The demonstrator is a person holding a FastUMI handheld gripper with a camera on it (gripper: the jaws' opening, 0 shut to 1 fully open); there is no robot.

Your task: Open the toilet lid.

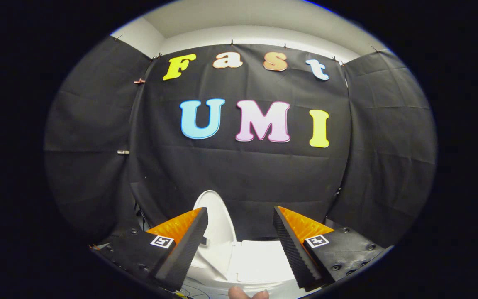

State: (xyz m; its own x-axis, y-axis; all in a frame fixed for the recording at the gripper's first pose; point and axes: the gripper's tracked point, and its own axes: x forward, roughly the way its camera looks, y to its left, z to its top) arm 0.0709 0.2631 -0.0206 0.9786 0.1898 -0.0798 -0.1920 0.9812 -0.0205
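Observation:
A white toilet (259, 263) sits low, just beyond my fingers and partly hidden by them. Its oval white lid (218, 220) stands tilted up behind the left finger, its rounded top rising above the fingertip. A flat white part of the toilet shows between the two fingers, lower down. My gripper (240, 209) is open, its orange and black ribbed fingers (181, 243) spread wide apart with nothing held between them. Neither finger touches the lid, as far as I can tell.
Black cloth walls close the booth behind the toilet and on both sides. A person's fingertips (247, 294) show at the bottom between the fingers. Thin cables (197, 290) lie near the toilet's base at the lower left.

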